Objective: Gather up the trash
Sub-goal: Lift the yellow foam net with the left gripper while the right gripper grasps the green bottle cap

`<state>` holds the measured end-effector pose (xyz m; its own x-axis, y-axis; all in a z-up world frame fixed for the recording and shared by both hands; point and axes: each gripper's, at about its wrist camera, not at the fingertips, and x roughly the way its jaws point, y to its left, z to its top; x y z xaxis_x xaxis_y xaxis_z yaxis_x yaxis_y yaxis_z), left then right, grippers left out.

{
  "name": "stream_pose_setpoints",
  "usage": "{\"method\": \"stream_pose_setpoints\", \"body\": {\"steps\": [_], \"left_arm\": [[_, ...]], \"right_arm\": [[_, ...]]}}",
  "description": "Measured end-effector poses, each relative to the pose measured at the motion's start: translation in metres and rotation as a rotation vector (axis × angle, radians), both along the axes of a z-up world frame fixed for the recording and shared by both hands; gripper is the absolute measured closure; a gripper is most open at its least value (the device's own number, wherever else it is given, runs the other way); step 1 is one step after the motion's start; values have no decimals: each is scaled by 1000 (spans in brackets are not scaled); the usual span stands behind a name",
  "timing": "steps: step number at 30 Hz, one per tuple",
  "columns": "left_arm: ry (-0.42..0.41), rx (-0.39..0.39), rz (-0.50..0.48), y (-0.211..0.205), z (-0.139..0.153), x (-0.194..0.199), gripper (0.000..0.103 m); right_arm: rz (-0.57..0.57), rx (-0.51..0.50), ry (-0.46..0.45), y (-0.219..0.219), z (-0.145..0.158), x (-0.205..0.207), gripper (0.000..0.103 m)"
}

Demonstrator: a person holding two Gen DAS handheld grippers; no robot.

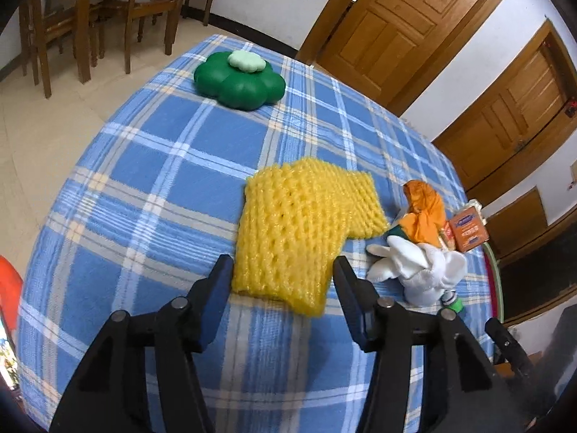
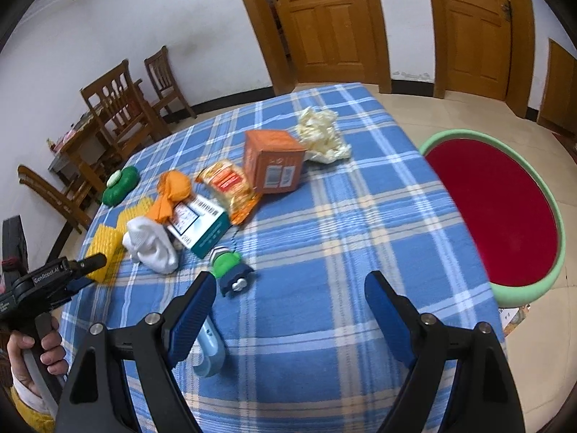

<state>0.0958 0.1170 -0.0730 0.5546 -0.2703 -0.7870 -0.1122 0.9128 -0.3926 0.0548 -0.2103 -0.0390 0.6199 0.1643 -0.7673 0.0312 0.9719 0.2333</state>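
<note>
The yellow foam net [image 1: 303, 231] lies flat on the blue plaid tablecloth [image 1: 151, 166], its near edge between the left gripper [image 1: 281, 270] fingers — jaws parted, not pressing it. To its right sit a crumpled white cloth [image 1: 418, 267] and orange wrapper [image 1: 425, 213]. The right gripper [image 2: 288, 288] hangs spread wide, empty — the red basin [image 2: 497, 216] stands beside the table.
</note>
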Motion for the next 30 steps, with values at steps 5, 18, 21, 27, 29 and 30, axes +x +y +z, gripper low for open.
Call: {"method": "stream_pose_setpoints", "body": {"steps": [5,18,21,27,29,30], "left_arm": [[-12,-3,-16,-2,1,-1,69],[-105,-62,-29,12,35,-28,73],[-110,-67,-29,12,37,-31,73],[-109,-66,-42,2,40,-32,73],[-111,-59,-53,-4,42,-32,73],[-111,-55,-57,-7,42,-32,73]], "right_arm": [[39,-18,18,12,-5,9,18],[136,-30,50,37,-18,25,44],[157,-37,44,41,-19,26,61],[174,-21,25,43,-18,19,73],[172,-10,9,40,-13,15,74],[171,-8,1,39,-11,13,74]]}}
